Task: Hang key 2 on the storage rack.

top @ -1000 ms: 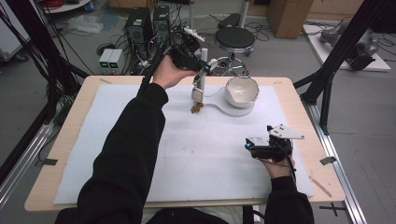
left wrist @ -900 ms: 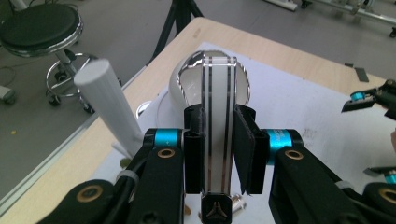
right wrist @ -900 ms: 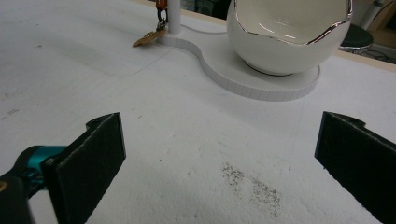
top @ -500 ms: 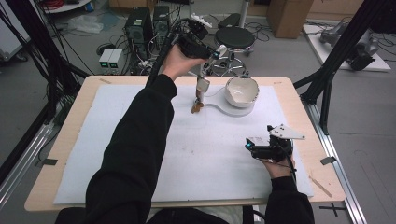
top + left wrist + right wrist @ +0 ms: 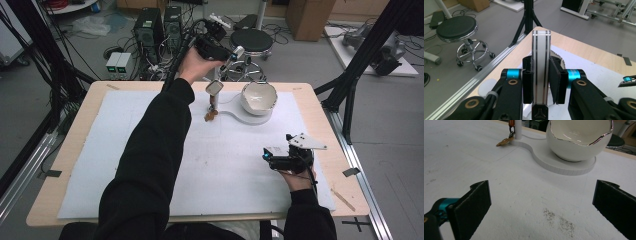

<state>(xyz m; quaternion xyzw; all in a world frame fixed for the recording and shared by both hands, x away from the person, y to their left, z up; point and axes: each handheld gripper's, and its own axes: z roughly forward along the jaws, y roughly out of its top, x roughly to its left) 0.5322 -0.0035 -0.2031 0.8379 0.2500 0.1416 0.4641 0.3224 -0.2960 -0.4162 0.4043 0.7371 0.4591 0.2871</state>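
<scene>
The left tool [image 5: 226, 56] is clamped on a clear, flat-sided bar [image 5: 541, 67], carried in the air above the far edge of the counter [image 5: 100, 92], just left of the white bowl [image 5: 259, 96]. The right tool [image 5: 276, 157] rests with its jaws wide apart and empty on the white mat [image 5: 225, 165], well on the near side of the bowl. This looks like the carrying step; next the bar needs a steady, level move to wherever it's going without slipping in the grip.

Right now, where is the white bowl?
In the high view, the white bowl sits on a white stand at the table's far side, right of the raised left gripper.
</scene>
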